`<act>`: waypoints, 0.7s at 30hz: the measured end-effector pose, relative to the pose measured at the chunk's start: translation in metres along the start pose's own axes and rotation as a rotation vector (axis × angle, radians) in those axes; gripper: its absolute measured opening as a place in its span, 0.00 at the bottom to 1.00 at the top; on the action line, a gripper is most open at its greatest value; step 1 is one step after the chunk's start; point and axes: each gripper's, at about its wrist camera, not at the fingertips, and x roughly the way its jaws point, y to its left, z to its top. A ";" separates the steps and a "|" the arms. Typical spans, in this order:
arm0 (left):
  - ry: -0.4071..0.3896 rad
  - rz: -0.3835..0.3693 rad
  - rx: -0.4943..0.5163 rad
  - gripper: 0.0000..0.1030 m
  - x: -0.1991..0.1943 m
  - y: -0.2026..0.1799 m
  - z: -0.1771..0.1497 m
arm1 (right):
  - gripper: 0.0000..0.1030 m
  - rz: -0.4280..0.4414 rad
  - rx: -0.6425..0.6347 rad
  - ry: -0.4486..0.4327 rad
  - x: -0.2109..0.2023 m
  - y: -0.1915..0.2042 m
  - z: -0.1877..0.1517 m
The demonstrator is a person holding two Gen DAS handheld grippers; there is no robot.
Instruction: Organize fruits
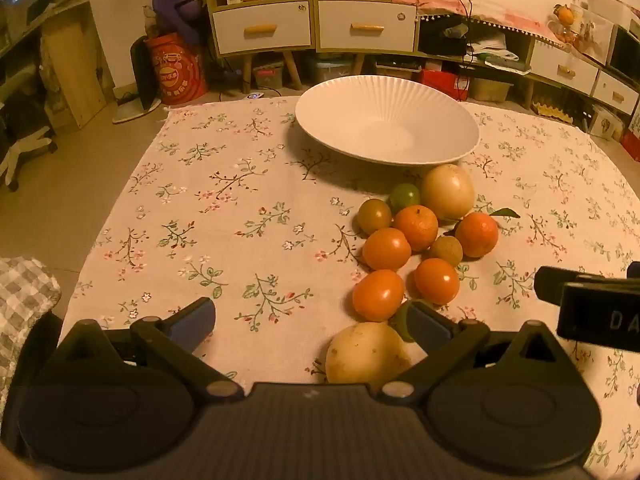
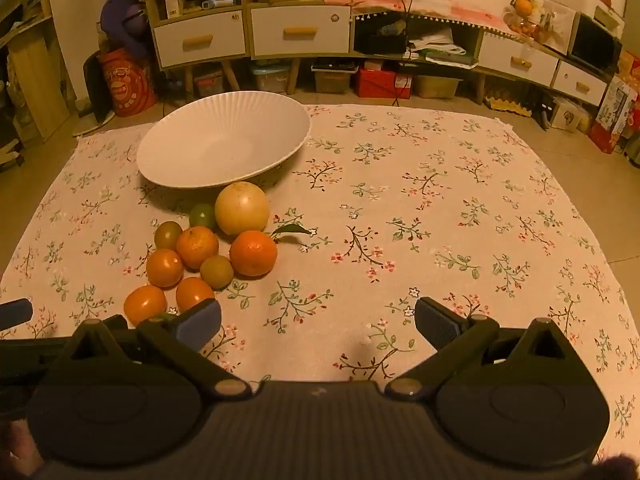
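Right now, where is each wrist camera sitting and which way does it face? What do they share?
Left wrist: low over the near edge of the floral cloth, facing the white bowl; its open left gripper shows, a pale round fruit just ahead.
Right wrist: further right, same heading; its open right gripper shows over bare cloth.
Shared: bowl, fruit cluster, cabinets; each sees the other gripper's tip.

A floral cloth (image 2: 400,208) on the floor carries a white bowl (image 2: 224,140) and clustered fruits (image 2: 212,248).
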 end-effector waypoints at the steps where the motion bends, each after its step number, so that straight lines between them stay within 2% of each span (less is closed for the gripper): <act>1: 0.001 0.000 0.001 1.00 0.000 0.000 0.000 | 1.00 -0.001 0.001 0.000 0.000 0.000 0.000; 21: 0.020 0.016 0.019 1.00 -0.005 0.002 0.001 | 1.00 -0.012 -0.004 0.023 -0.001 0.001 0.000</act>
